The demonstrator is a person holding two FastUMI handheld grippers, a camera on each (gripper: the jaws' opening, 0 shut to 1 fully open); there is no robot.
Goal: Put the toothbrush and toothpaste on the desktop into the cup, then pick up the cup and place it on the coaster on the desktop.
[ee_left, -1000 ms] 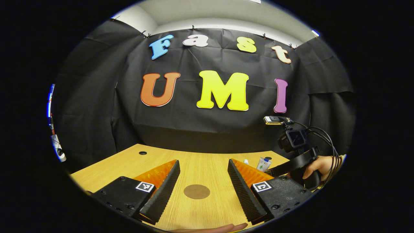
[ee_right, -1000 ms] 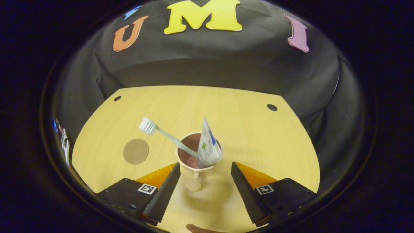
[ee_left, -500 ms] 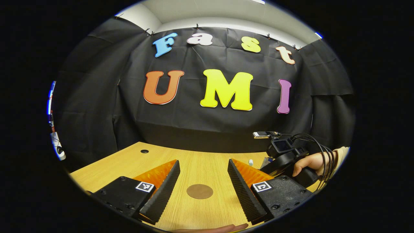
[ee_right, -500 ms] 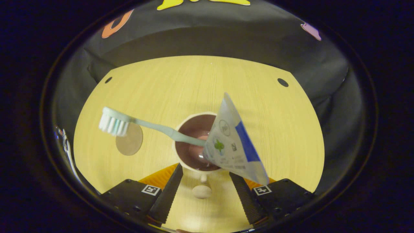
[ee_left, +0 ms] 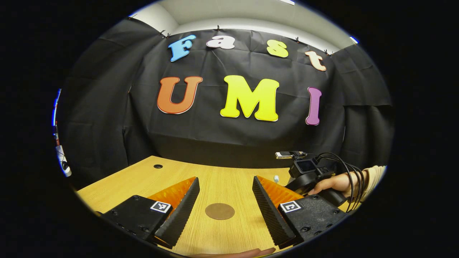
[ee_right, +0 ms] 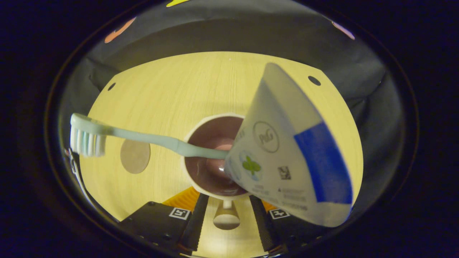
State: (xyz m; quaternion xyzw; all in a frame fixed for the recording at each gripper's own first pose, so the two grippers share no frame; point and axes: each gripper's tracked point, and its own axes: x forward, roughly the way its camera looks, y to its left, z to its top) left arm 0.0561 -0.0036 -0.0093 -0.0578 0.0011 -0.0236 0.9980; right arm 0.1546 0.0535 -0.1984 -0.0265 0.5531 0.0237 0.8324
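Note:
In the right gripper view I look straight down into a cream cup (ee_right: pixel 206 172) with a dark inside, standing on the desktop. A pale green toothbrush (ee_right: pixel 143 136) leans out of it to the left. A white and blue toothpaste tube (ee_right: pixel 287 161) leans out to the right, close to the lens. My right gripper (ee_right: pixel 228 197) is open, one finger on either side of the cup's handle (ee_right: pixel 226 218) with a small gap each side. The round brown coaster (ee_right: pixel 135 156) lies left of the cup. My left gripper (ee_left: pixel 225 178) hovers open over the coaster (ee_left: pixel 219 211).
The wooden desktop (ee_left: pixel 215 186) has cable holes (ee_right: pixel 314 80) near its back corners, and black cloth walls stand behind it. In the left gripper view, the other gripper (ee_left: pixel 308 172) with its cables and the hand holding it (ee_left: pixel 333 182) are low at the right.
My right gripper has come down and forward over the cup, and its fingers have narrowed around the handle. The left gripper has barely moved.

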